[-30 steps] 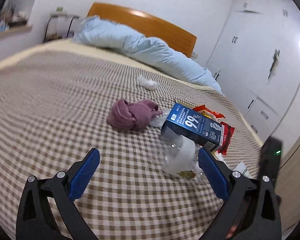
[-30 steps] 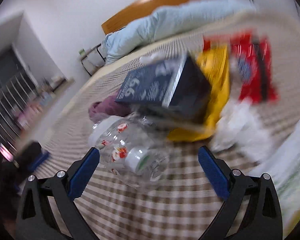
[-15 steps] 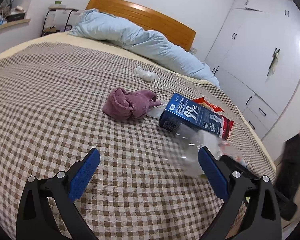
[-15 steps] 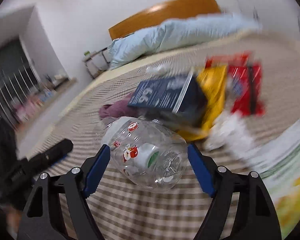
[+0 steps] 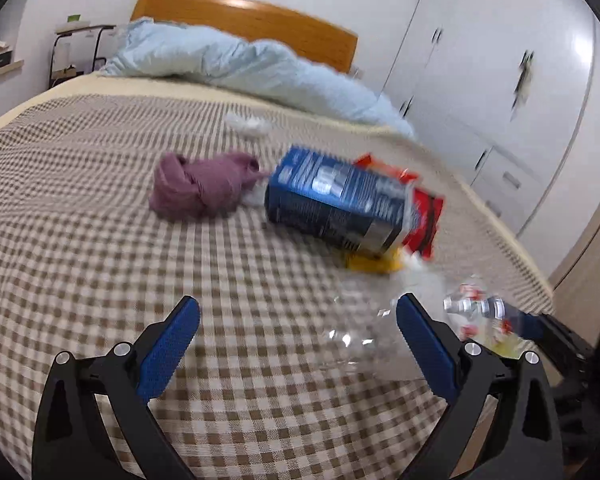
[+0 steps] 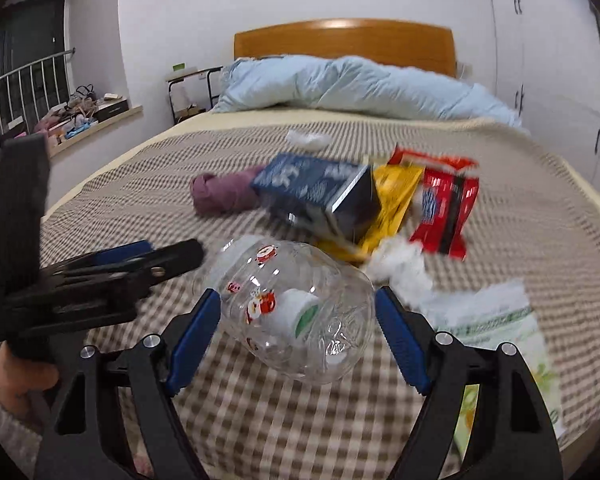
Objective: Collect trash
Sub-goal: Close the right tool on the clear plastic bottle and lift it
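Clear plastic bottle (image 6: 296, 312) with small red printed figures and a white cap, lying on its side between the blue pads of the right gripper (image 6: 298, 300). Pinched there from both flanks, after a closing of the jaws just now; pads pressed against the bottle's wall, cap end turned toward the camera. Raised a little off the brown-and-cream checked bedspread (image 6: 520, 232), near the bed's front edge.

From the left wrist view, the same bottle (image 5: 472, 308) low at the right, blurred, just beyond the right-hand finger of the left gripper (image 5: 296, 312). Spread wide, that left gripper, with nothing between its pads, only checked cloth below. Seen from the right wrist view as black arms with a blue pad (image 6: 120, 268), close beside the bottle's left end, carried by a hand (image 6: 20, 376) at the lower left.

Farther up the bed, well apart from both grippers: a dark blue cardboard carton (image 6: 316, 188) on its side, resting on a yellow foil packet (image 6: 392, 196), beside a red snack wrapper (image 6: 444, 208). Left of the carton, a bundled mauve cloth (image 5: 200, 188). Between the wrappers and the held bottle, a white wad of tissue (image 6: 400, 264); to the right of the bottle, a white-and-green printed bag (image 6: 496, 320).
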`<control>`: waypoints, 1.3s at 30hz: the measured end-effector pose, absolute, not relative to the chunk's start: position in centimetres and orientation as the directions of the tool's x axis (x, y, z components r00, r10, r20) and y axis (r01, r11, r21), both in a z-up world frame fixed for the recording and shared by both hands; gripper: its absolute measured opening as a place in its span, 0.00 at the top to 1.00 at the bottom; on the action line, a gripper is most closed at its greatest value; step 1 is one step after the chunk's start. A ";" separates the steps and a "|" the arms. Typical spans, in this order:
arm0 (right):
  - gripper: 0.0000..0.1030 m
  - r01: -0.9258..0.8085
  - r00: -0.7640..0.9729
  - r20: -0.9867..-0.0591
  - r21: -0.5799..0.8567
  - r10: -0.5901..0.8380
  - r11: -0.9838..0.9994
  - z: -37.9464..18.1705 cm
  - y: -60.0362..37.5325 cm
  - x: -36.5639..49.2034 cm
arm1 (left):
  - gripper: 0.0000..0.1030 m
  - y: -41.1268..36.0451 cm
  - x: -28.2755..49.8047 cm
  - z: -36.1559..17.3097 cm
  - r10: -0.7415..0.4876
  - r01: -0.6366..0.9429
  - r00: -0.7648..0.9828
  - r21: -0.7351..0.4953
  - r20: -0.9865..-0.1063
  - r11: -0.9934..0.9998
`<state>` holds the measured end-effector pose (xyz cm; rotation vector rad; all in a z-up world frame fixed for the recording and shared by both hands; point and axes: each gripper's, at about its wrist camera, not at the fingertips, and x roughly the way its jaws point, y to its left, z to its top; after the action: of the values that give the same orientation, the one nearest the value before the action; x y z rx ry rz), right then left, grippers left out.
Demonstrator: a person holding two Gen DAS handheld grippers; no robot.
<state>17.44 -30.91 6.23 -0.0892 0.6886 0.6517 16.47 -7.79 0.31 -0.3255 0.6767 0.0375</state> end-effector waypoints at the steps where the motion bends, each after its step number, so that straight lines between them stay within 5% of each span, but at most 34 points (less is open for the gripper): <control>1: 0.26 -0.578 0.578 -0.622 0.145 0.528 0.803 5.9 -31.3 17.5 | 0.06 -7.8 16.7 0.0 -0.076 -0.139 0.777 -0.288 -0.625 0.947; 15: 0.26 -0.442 0.671 -0.593 0.160 0.444 0.883 6.0 -36.7 17.8 | 0.06 -7.8 17.0 -0.1 -0.066 -0.154 0.771 -0.286 -0.633 0.946; 25: 0.24 -0.359 0.632 -0.692 0.139 0.349 0.923 5.0 -38.9 18.7 | 0.07 -8.5 16.7 0.3 -0.042 -0.151 0.779 -0.252 -0.626 0.956; 39: 0.18 -0.614 0.580 -0.801 -0.314 0.145 0.724 6.2 -31.5 19.6 | 0.07 -8.7 15.7 1.1 -0.054 -0.125 0.787 -0.245 -0.614 0.961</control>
<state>19.64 -31.54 6.24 -0.6238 0.8423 0.4786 15.75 -8.70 1.13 -0.2812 0.6655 0.0388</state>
